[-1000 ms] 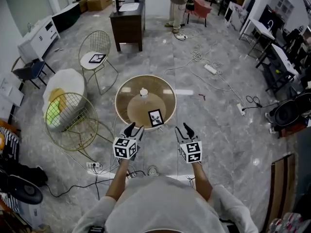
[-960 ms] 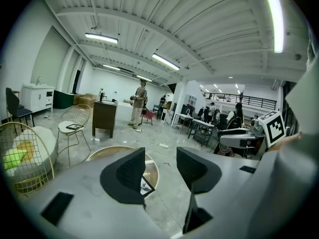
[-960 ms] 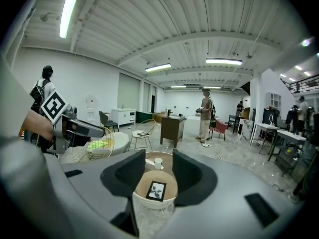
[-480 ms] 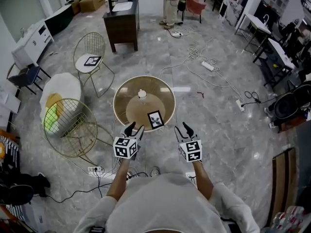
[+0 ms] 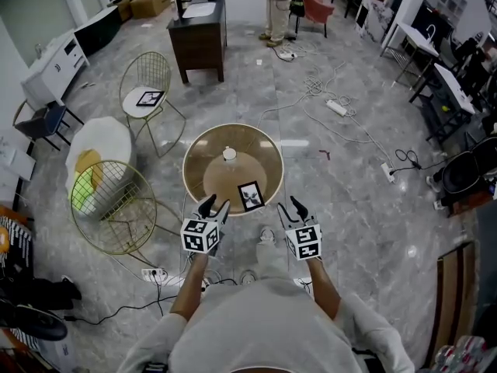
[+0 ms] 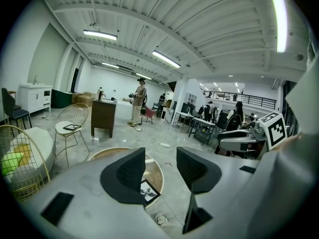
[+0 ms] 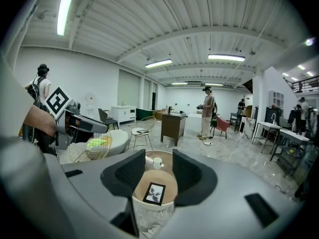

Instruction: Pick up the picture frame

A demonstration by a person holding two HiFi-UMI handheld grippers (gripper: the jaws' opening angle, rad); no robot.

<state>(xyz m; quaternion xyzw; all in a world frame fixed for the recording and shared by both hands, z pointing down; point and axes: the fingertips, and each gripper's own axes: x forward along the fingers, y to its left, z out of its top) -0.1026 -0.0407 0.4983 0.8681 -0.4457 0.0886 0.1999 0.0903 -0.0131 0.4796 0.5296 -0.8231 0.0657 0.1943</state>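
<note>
Head view: a round table (image 5: 203, 148) stood on a grey marble floor. The picture frame (image 5: 250, 195) lay flat near the table's 5 o'clock edge, its black-and-white print too small to make out. A small white cup (image 5: 229, 154) sat near the table's centre. The left gripper (image 5: 214, 203) and right gripper (image 5: 291, 204) hovered just off the table's near rim, the frame between them and touched by neither. At 12 o'clock, a standing person (image 5: 277, 6) was cut off by the top edge.

Left gripper view: the left gripper (image 6: 160, 168) had its jaws spread wide with nothing between them. Its 9 o'clock jaw hid part of the picture frame (image 6: 149, 191).

Right gripper view: the right gripper (image 7: 153, 171) also had its jaws wide apart, holding nothing. The picture frame (image 7: 155, 192) lay in the gap, down on the table. At 9 o'clock, the left gripper's marker cube (image 7: 58, 101) showed a black-and-white square code, no readable words.
</note>
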